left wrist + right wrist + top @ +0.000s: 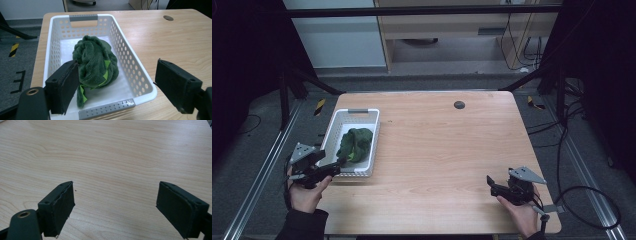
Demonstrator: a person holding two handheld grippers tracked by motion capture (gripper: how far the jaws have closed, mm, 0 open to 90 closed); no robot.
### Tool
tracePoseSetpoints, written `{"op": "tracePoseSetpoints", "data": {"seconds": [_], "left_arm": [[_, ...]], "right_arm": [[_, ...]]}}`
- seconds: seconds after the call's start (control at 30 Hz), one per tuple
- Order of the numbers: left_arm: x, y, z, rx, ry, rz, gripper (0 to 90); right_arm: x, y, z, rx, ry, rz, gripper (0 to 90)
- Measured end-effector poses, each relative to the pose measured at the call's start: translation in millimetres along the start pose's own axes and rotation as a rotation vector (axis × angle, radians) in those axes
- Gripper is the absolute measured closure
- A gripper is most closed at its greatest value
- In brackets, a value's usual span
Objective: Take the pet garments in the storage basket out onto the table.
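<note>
Green plush cloth (96,61) sits bunched in the white perforated basket (140,82), roughly mid-floor, a lighter green edge showing along its near side. Nothing else in the basket.

Left gripper (117,82) is at the basket's near end, jaws spread wide, holding nothing. One jaw is inside the basket right beside the cloth (touching or just short, can't tell), the other is outside, past the right wall. So the basket wall sits between the jaws.

My read: the step is a grasp on the cloth. To do it well:
- shift the gripper left so both jaws clear the rim and straddle the bundle
- go for the top of the mound, not the loose near flap (a flap grab would probably unroll it)
- close fully, plush compresses a lot
- lift straight up to avoid dragging the basket, which looks light

Right gripper (497,186) is well apart over bare wooden table (112,152) at the near right, jaws spread too, empty.
</note>
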State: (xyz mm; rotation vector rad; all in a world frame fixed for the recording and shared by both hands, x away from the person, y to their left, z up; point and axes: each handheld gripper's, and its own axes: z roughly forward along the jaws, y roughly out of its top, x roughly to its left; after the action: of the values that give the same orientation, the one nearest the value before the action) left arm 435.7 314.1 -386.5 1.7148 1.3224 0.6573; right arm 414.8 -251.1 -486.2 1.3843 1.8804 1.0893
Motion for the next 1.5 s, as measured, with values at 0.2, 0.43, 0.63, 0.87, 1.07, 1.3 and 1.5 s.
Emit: {"op": "tracePoseSetpoints", "data": {"seconds": [0.2,0.43,0.63,0.87,1.07,1.3,1.5], "left_arm": [[-1.2,9.5,4.8,0.004,0.002,0.013,18.7],[1.1,25.3,12.7,0.030,-0.002,0.023,18.6],[1.8,32.5,17.6,0.050,0.000,0.034,18.6],[5.4,41.1,26.1,0.083,0.016,0.051,18.7],[8.1,45.9,33.0,0.108,0.031,0.051,18.7],[9.1,54.8,44.4,0.156,0.044,0.075,18.7],[10.4,60.2,51.6,0.184,0.047,0.081,18.8]], "right_arm": [[0.2,-0.1,0.6,0.006,0.002,-0.003,14.8],[-0.2,0.6,0.1,0.001,-0.003,-0.003,14.7],[0.0,0.6,0.6,0.002,0.001,-0.003,14.7],[0.1,0.4,1.6,0.008,0.006,-0.005,14.6],[0.2,0.8,2.0,0.008,0.011,-0.006,14.7],[0.2,0.5,2.5,0.013,0.013,-0.005,14.7],[0.2,0.2,2.5,0.025,0.015,0.006,14.7]]}}
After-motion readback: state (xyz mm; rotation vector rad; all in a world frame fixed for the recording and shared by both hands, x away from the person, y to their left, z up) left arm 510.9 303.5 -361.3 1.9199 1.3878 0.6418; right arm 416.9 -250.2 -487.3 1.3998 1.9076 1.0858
